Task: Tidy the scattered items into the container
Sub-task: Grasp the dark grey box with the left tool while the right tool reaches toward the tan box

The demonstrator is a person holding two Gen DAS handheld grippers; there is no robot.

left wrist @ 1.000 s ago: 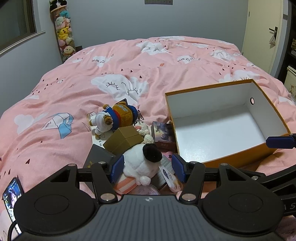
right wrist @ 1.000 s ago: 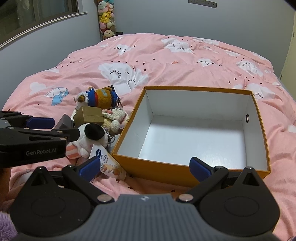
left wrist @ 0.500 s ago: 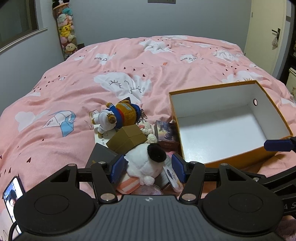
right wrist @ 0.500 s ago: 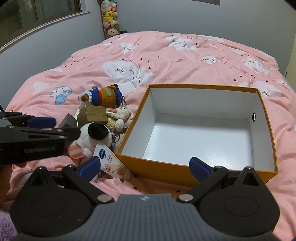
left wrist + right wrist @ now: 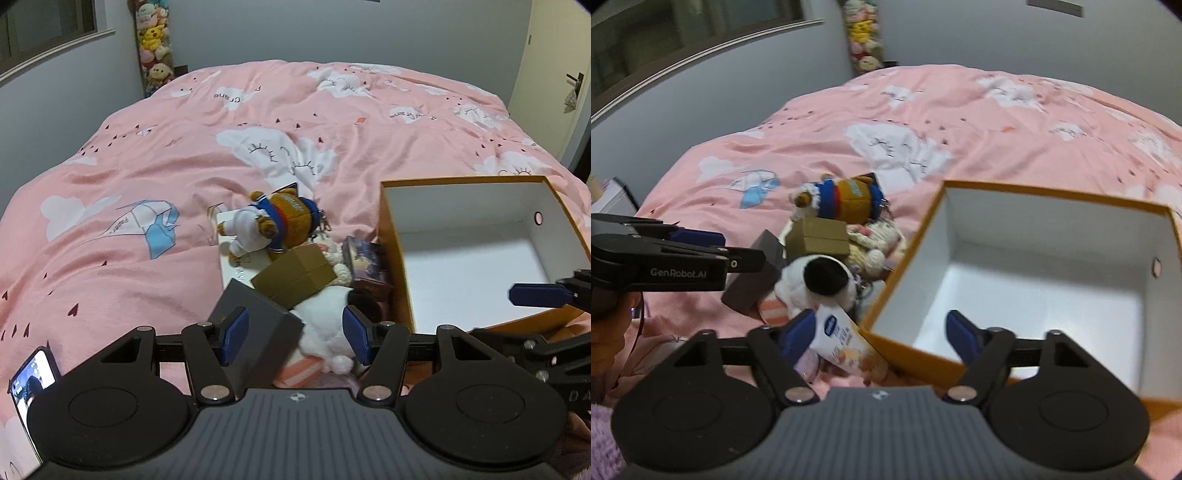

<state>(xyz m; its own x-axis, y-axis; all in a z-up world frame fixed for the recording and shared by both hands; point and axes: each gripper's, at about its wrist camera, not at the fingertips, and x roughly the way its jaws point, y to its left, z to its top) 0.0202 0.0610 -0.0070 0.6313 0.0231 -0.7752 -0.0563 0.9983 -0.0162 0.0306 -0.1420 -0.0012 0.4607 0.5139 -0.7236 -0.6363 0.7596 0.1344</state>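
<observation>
- Orange cardboard box (image 5: 1052,266), white inside and holding nothing yet, lies ahead and to the right of the right gripper (image 5: 881,332); its near corner sits between that gripper's fingers.
- Right gripper's jaws have just been closing but stand apart, pressing on nothing. A cream tube (image 5: 846,341) lies just inside the left finger, its long axis slanting from that finger down toward the box corner.
- Left gripper (image 5: 291,334) is parted too, hovering over the pile. A dark grey box (image 5: 255,325) and a white plush (image 5: 325,325) lie between its fingers; I cannot tell whether the pads touch either.
- My judgement: the tube is the right gripper's pick, being nearest, and a grasp across its slant looks easiest.
- Only the right wrist view shows the tube; the left wrist view alone shows a small dark printed box (image 5: 365,264) against the orange wall, and a phone (image 5: 31,384) off to its left.
</observation>
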